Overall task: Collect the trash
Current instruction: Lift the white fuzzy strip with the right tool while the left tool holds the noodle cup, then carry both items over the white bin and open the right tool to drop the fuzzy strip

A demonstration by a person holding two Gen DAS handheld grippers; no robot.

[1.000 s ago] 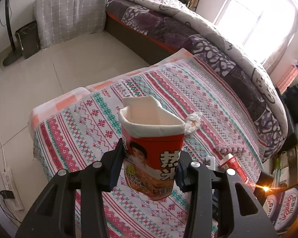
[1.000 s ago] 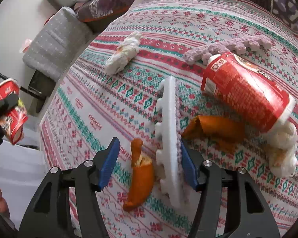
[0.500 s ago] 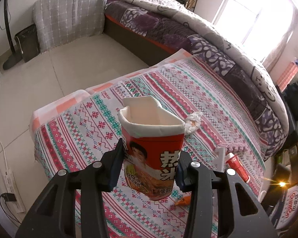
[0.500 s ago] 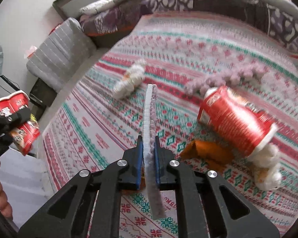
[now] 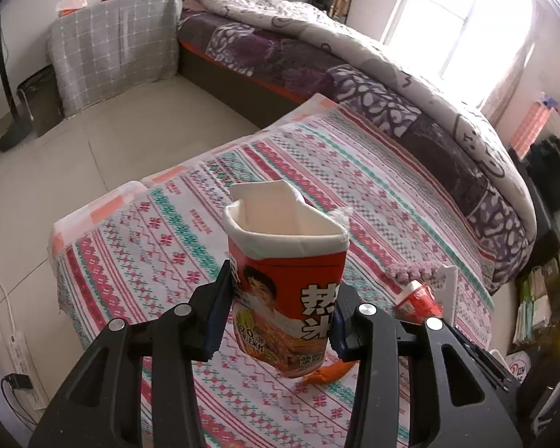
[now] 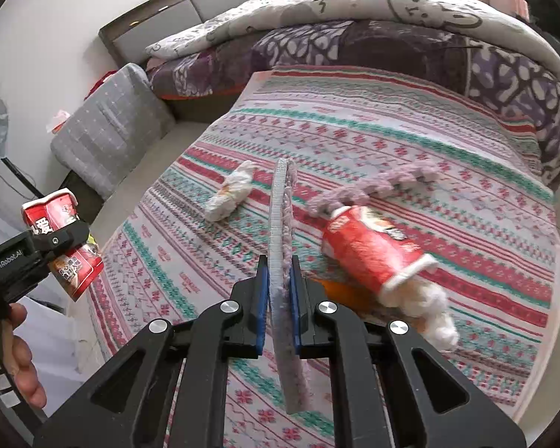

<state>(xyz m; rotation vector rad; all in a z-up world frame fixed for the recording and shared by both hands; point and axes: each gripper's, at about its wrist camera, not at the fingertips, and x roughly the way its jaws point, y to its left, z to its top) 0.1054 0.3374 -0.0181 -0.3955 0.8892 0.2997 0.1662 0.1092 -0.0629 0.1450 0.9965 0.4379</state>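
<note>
We judge the main risk to be the long foam strip [image 6: 280, 246] swinging or slipping: our right claw [image 6: 279, 298] pinches it only near its lower end, edge-on, so the tall free length could lever out of the pads or catch on the patterned cloth [image 6: 410, 142] covering the surface. Feeding so long a piece into the squashed red paper cup [image 5: 285, 283] could also tip or crumple that cup. Our left claw [image 5: 276, 313] stands partly spread, its pads pressed on the cup's sides, holding it upright above the near corner of the surface. On the cloth lie a red noodle cup [image 6: 369, 254] on its side, orange peel [image 5: 330, 371], a crumpled white wrapper [image 6: 229, 196] and another pinkish foam strip [image 6: 377, 184]
</note>
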